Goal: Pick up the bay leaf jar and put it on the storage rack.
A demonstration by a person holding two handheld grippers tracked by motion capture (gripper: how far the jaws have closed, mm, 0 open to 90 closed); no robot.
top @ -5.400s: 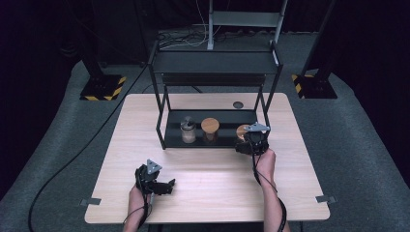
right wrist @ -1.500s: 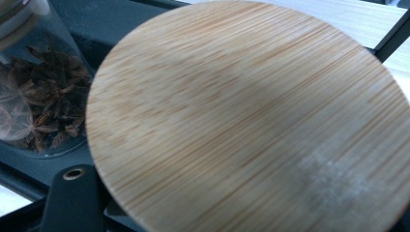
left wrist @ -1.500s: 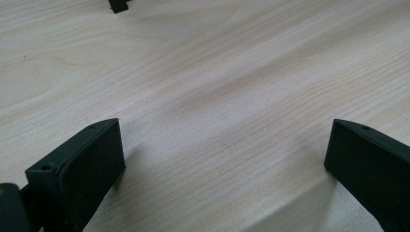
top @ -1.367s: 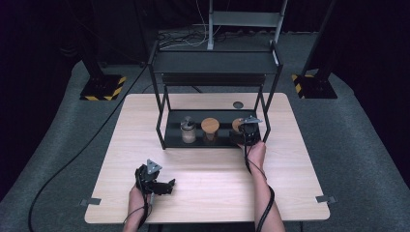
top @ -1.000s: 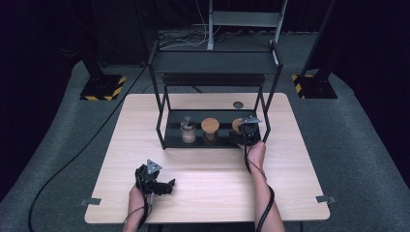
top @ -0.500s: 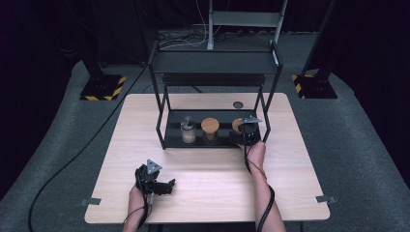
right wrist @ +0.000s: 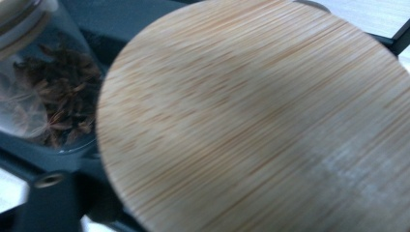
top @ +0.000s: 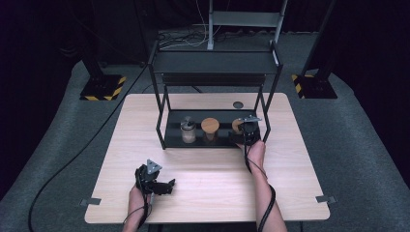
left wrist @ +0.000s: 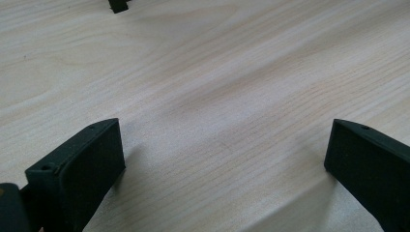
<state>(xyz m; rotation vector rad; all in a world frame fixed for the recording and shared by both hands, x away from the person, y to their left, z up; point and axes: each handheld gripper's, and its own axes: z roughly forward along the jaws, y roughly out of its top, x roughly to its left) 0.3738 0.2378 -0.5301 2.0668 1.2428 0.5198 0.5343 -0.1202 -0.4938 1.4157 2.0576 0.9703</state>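
Taking the black rack (top: pixel 212 96) on the table (top: pixel 290 159) as the landmark and reading from the left: the left gripper (top: pixel 155 180) sits well in front of the rack's left half, near the table's front edge, held low over the bare wood by the person's left hand. In the left gripper view its two black jaws stand wide apart with only wood grain between them, so it is released and holds nothing. On the rack's lower shelf three jars stand in a row. At the left is a clear jar (top: pixel 188 131) with a pale cap. In the middle is a jar with a round wooden lid (top: pixel 210 125); in the right gripper view this jar (right wrist: pixel 46 92) shows glass walls and dark dried bits inside. At the right end of the shelf, just inside the rack's front right post, stands the third jar (top: pixel 237 125), and the right gripper (top: pixel 248 134) is right up against it, reached in from the front on the person's outstretched right arm. The right gripper view looks down on that jar's wooden lid (right wrist: pixel 261 121), which lies very close below the camera and hides the jaw tips. The right gripper's jaws have just been opening around the jar; whether the pads still press on it cannot be told, since the lid covers them.
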